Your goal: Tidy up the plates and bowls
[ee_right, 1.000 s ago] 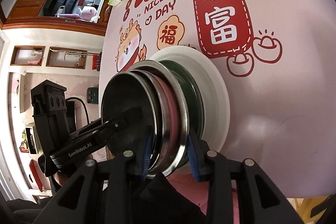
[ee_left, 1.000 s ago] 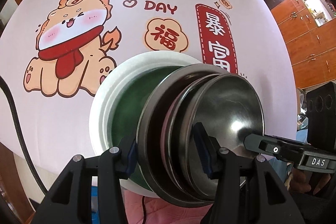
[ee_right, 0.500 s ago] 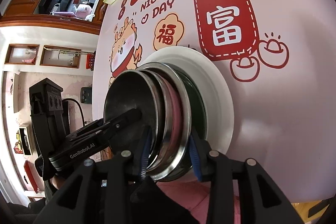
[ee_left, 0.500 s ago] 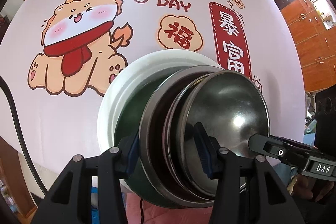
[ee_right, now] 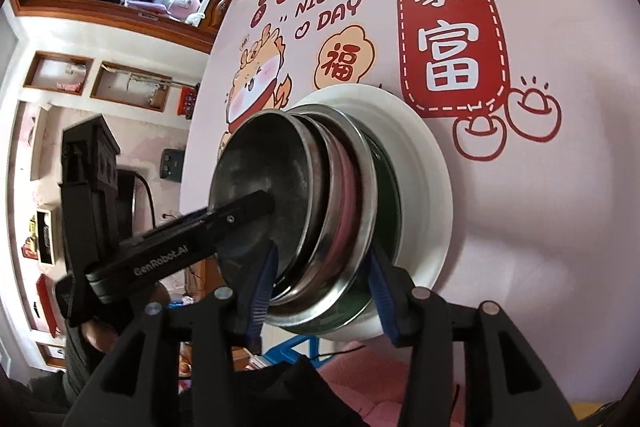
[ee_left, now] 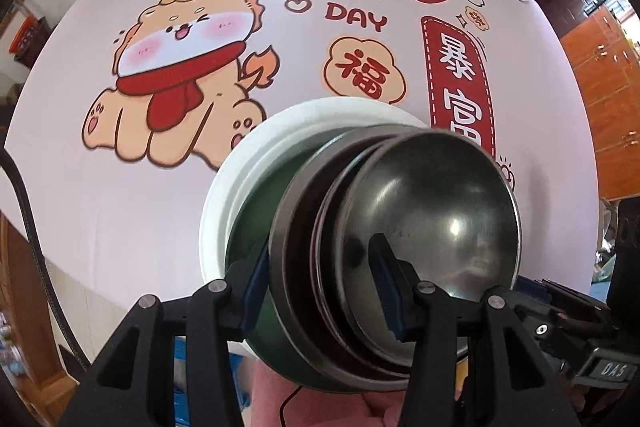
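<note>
The stack of dishes (ee_left: 360, 247) sat low and right of centre in the left wrist view, near the table's (ee_left: 120, 207) close edge: a white plate (ee_left: 256, 163) at the bottom, a green dish (ee_left: 256, 247) in it, then steel and pink rims, and a steel bowl (ee_left: 440, 219) on top. In the right wrist view the same stack filled the lower middle, with the white plate (ee_right: 424, 155) toward the right of the frame and the steel bowl (ee_right: 260, 179) toward the left.

The left gripper (ee_left: 320, 291) was clamped on the near rims, one pad outside the stack at its left and the other inside the bowl, and its width had not changed over the last second. The right gripper (ee_right: 320, 283) had changed: half a second before, its blue pads sat tight against the rims, and now its jaws were opening with the rims still between them. The right pad appeared to stand clear of the green dish (ee_right: 384, 195), though the curve of the lens made that gap hard to be sure of.

The view had also shifted a little, showing more of the cartoon dog (ee_left: 180, 67) in the upper left than a second earlier, while the stack itself kept its place on the table.

This probably meant the stacking was finished and the right side was letting go, leaving the pile settled on the table and steadied only by the left gripper.
</note>
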